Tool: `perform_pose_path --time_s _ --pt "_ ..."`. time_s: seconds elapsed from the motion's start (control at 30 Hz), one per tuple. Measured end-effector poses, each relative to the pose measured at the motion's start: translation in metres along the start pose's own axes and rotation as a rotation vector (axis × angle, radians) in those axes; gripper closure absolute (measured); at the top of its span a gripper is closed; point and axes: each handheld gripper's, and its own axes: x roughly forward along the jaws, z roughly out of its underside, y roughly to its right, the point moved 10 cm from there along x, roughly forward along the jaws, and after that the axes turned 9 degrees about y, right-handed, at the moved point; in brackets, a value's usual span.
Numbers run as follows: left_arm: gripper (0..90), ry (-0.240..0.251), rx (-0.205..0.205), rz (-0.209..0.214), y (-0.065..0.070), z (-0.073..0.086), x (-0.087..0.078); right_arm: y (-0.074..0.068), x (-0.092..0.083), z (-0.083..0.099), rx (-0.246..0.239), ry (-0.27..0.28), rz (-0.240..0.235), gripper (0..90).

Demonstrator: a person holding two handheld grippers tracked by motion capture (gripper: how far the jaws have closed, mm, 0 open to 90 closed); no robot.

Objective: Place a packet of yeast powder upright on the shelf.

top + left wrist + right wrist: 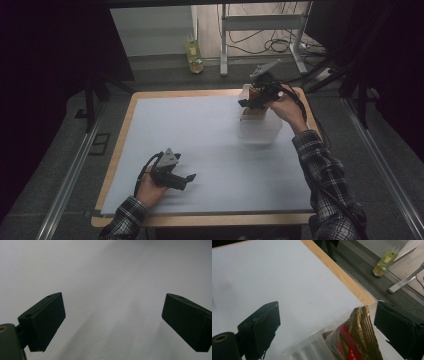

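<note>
The right gripper point(327, 325) stood with jaws apart over the gold-and-red snack packet point(354, 340), which sat upright in the clear plastic container point(260, 131) at the table's point(150, 95) far right.

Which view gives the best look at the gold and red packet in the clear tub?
The right gripper view: the packet stands close up between the open jaws, its crimped gold edge and red print clear. The high view shows it small and partly behind the right gripper. The left gripper view looks at bare table.
</note>
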Motion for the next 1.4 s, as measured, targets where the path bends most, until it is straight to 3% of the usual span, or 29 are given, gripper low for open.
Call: perform_pose_path --time_s 0.53,0.73,0.83,1.4 --pt "4.1 0.012 -0.023 0.008 -0.001 -0.001 0.000 -0.026 -0.021 -0.009 -0.015 0.053 -0.033 3.0" --pt "4.0 0.013 -0.025 0.007 -0.001 -0.001 0.000 -0.035 -0.026 -0.008 0.015 0.071 -0.036 2.8" --pt "4.0 0.014 -0.026 0.008 0.000 -0.001 0.000 -0.039 -0.028 -0.005 0.041 0.068 -0.045 1.9" --pt "3.6 0.017 -0.039 0.016 -0.001 -0.001 0.000 -0.056 -0.042 0.022 0.078 0.080 -0.050 1.5"
